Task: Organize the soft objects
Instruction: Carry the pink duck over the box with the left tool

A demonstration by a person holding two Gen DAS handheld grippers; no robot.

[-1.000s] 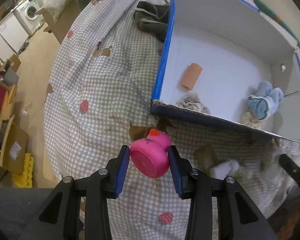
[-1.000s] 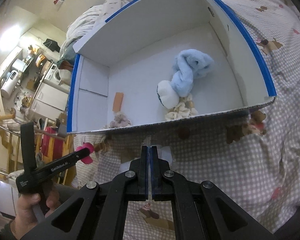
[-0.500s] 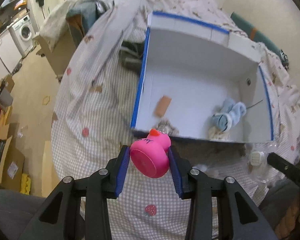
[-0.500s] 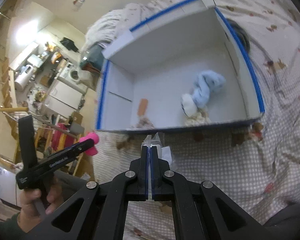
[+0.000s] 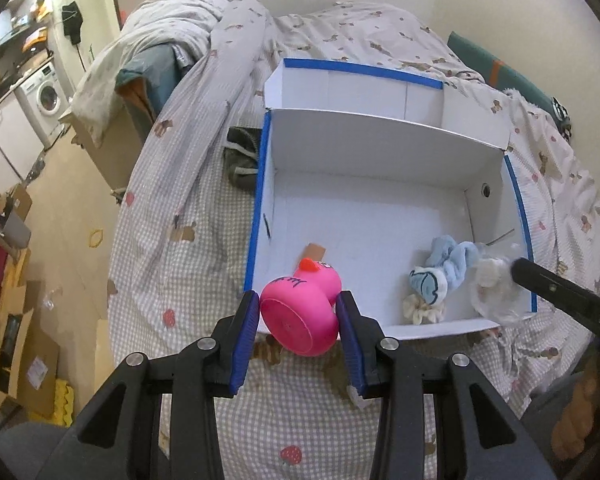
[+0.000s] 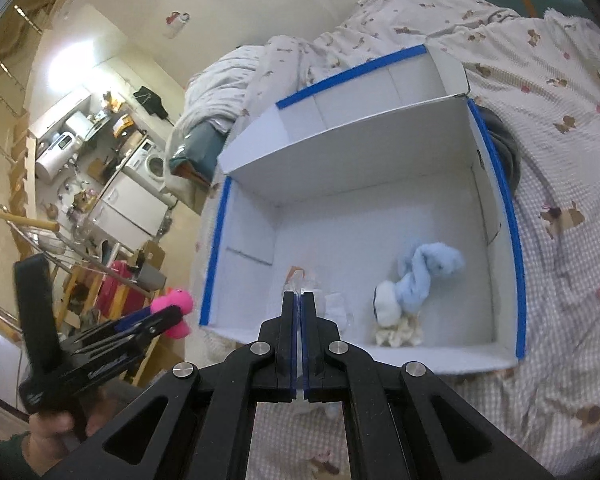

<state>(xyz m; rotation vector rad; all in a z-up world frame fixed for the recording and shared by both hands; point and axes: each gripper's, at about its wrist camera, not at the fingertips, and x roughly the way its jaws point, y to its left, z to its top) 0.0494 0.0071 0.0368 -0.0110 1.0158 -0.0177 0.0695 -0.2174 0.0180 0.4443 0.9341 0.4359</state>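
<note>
My left gripper (image 5: 298, 318) is shut on a pink rubber duck (image 5: 302, 314) and holds it above the near left corner of a white box with blue edges (image 5: 260, 200). The duck also shows in the right wrist view (image 6: 174, 312). My right gripper (image 6: 300, 320) is shut on a clear plastic bag holding something white (image 6: 332, 308), raised over the box's near wall; the bag also shows in the left wrist view (image 5: 492, 280). Inside the box (image 6: 512, 240) lie a light blue fluffy sock (image 6: 424, 272), a cream scrunchie (image 6: 398, 330) and an orange piece (image 5: 316, 252).
The box rests on a checked bedspread (image 5: 180, 280). A dark garment (image 5: 242, 156) lies left of the box. A heaped duvet (image 5: 160, 40) is behind. Off the bed's left side are floor, cardboard boxes (image 5: 24, 360) and a washing machine (image 5: 46, 94).
Both grippers have risen and moved towards the box. The duck now hangs over the box's near left corner and the bag has been lifted off the bedspread to the box's near wall.
</note>
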